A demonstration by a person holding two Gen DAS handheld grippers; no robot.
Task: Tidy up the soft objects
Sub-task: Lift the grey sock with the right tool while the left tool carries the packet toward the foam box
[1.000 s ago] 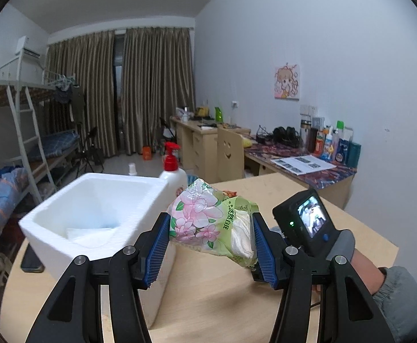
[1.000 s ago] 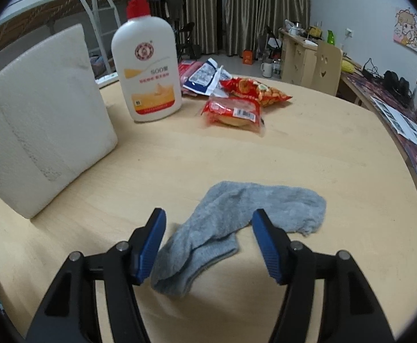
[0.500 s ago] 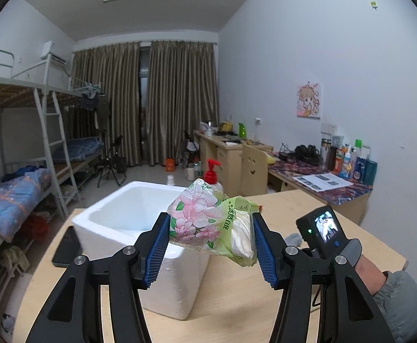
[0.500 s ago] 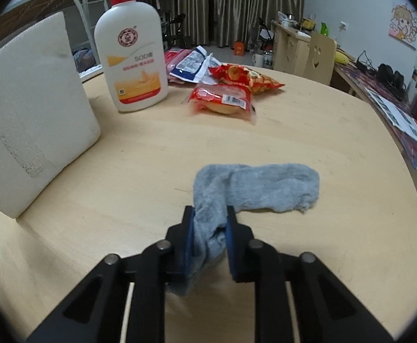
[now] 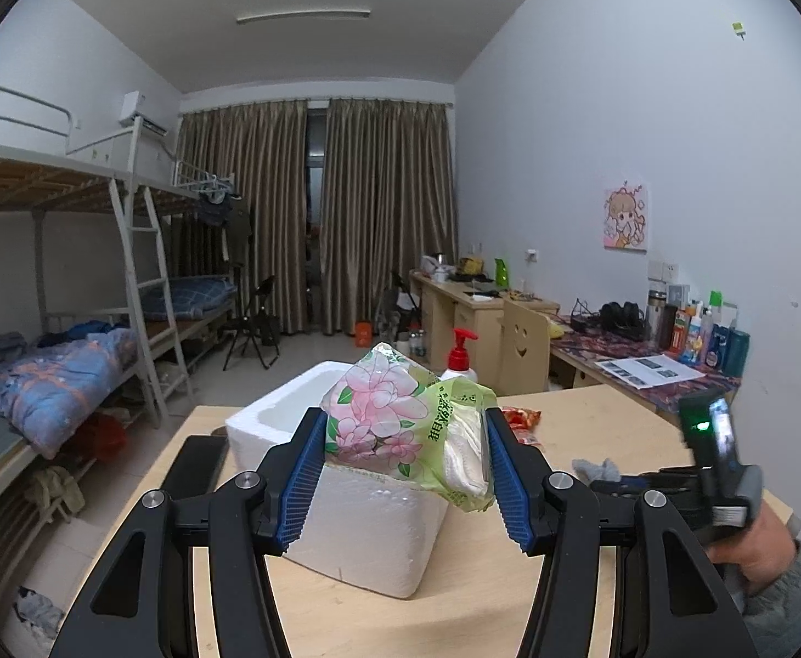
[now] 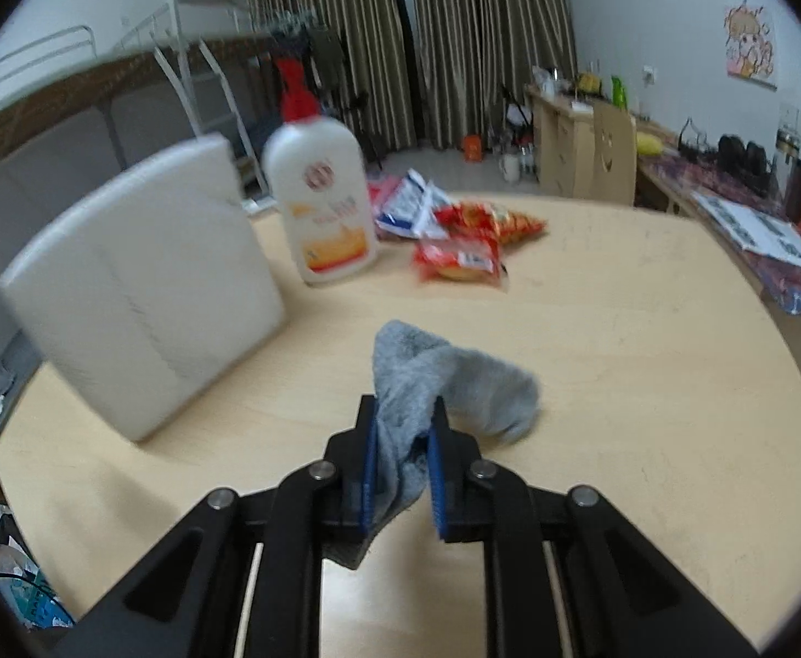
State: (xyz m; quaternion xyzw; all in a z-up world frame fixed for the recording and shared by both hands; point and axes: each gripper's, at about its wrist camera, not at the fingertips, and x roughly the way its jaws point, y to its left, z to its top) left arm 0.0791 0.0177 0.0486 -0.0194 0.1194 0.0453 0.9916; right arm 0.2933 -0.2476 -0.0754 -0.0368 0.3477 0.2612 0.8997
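My left gripper (image 5: 406,466) is shut on a green floral tissue pack (image 5: 400,422) and holds it in the air, just in front of the near rim of the white foam box (image 5: 356,526). My right gripper (image 6: 403,455) is shut on a grey sock (image 6: 444,384) and has it lifted off the wooden table (image 6: 620,384); its free end hangs to the right. In the left wrist view the right gripper's body (image 5: 713,466) shows at the right, with a bit of the sock (image 5: 595,469) beside it. The foam box (image 6: 142,296) stands left of the sock.
A white pump bottle with a red top (image 6: 323,203) stands beside the box. Red and blue snack packets (image 6: 461,236) lie behind the sock. A dark flat object (image 5: 192,471) lies left of the box. Bunk beds and desks stand beyond the table.
My right gripper closed on the sock and lifted it off the table. My left gripper with the tissue pack rose and drew back from the box.
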